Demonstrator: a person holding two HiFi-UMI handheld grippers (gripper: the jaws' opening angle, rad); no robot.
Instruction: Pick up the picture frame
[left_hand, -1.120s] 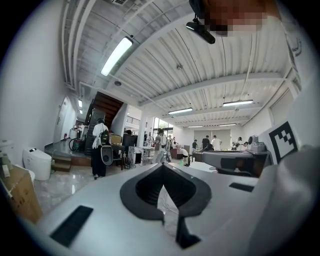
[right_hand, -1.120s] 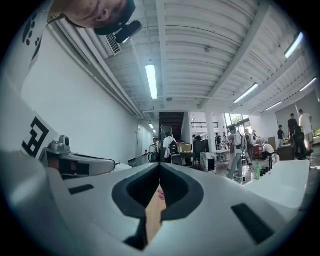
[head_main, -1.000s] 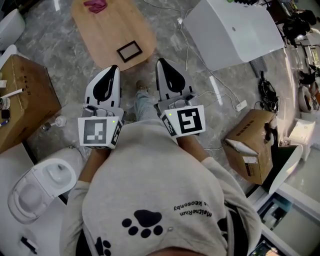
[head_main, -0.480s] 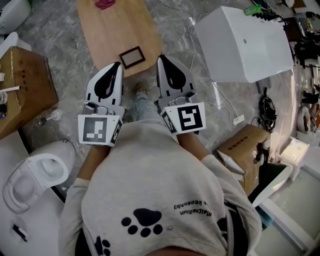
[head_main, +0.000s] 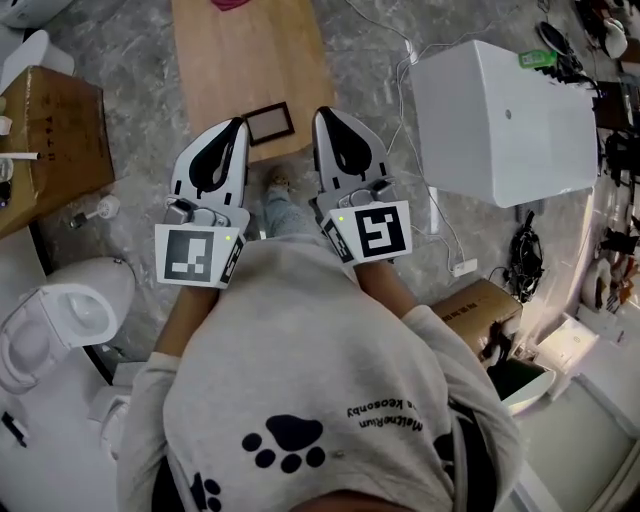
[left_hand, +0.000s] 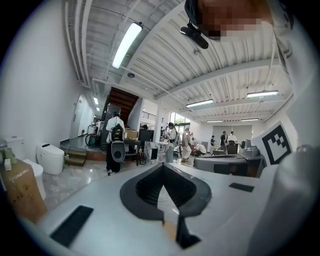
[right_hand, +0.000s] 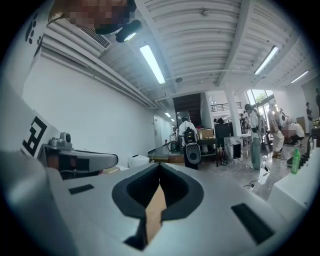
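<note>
The small dark-rimmed picture frame (head_main: 270, 123) lay flat on the long light wooden table (head_main: 240, 60). The left gripper (head_main: 234, 128) and the right gripper (head_main: 323, 115) were both shut tight and held nothing. This looked like the reaching step. Next, one gripper would need to open and dip to the frame's edge.

The picture frame (head_main: 268, 123) has a dark border around a dull brownish-grey centre. The surface (head_main: 240, 60) is light tan wood. The left gripper (head_main: 236, 124) and right gripper (head_main: 322, 113) are white with black insets, and each marker cube (head_main: 195, 258) has black-and-white squares. The floor (head_main: 140, 40) is grey and marbled. The sweatshirt (head_main: 300, 370) is grey with a black paw print.
</note>
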